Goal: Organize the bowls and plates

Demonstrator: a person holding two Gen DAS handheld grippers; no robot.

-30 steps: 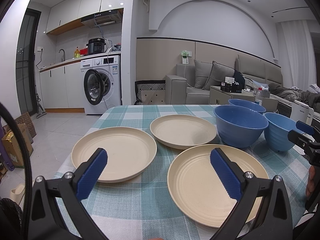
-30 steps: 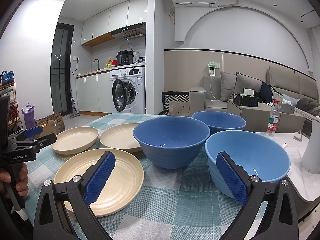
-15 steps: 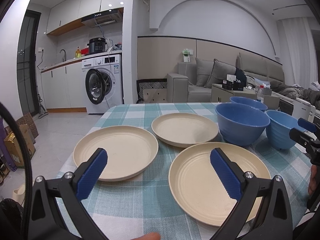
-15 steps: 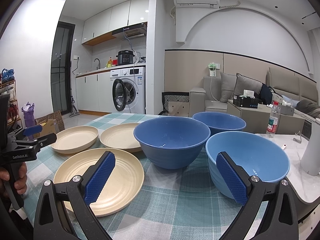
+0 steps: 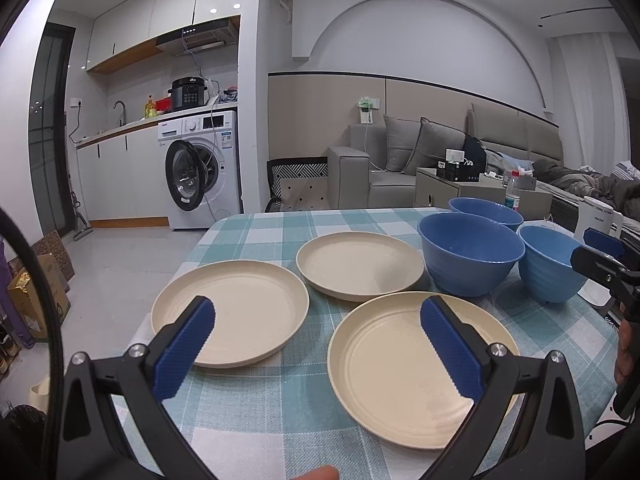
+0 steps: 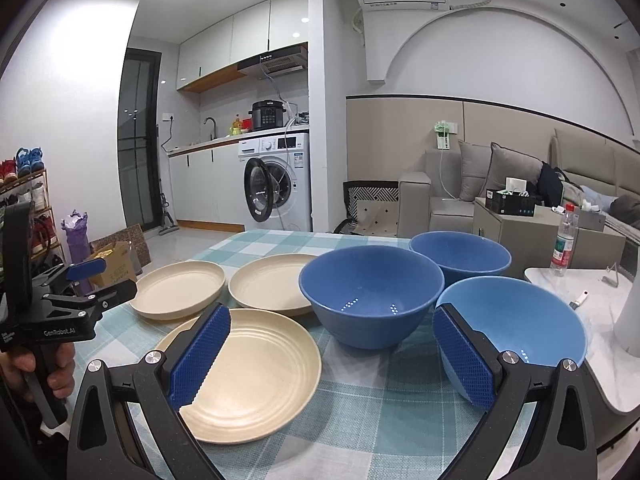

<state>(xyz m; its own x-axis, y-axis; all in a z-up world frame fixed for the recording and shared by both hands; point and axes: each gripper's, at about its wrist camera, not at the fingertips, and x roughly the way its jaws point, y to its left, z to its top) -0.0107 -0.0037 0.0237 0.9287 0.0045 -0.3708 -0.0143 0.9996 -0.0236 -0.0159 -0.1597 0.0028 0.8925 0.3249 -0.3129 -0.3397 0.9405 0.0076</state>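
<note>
Three cream plates lie on the checked tablecloth: a left plate, a far plate and a near plate. To their right stand a dark blue bowl, a second dark blue bowl behind it and a light blue bowl. My left gripper is open above the near edge, between the left and near plates. My right gripper is open, its fingers flanking the near plate and the light blue bowl; nothing is held.
The table ends close below both grippers. A white marble side surface with a water bottle lies to the right. A sofa and a washing machine stand beyond the table.
Both views have shifted only slightly; the plates and bowls have not moved, and both grippers stay open.
</note>
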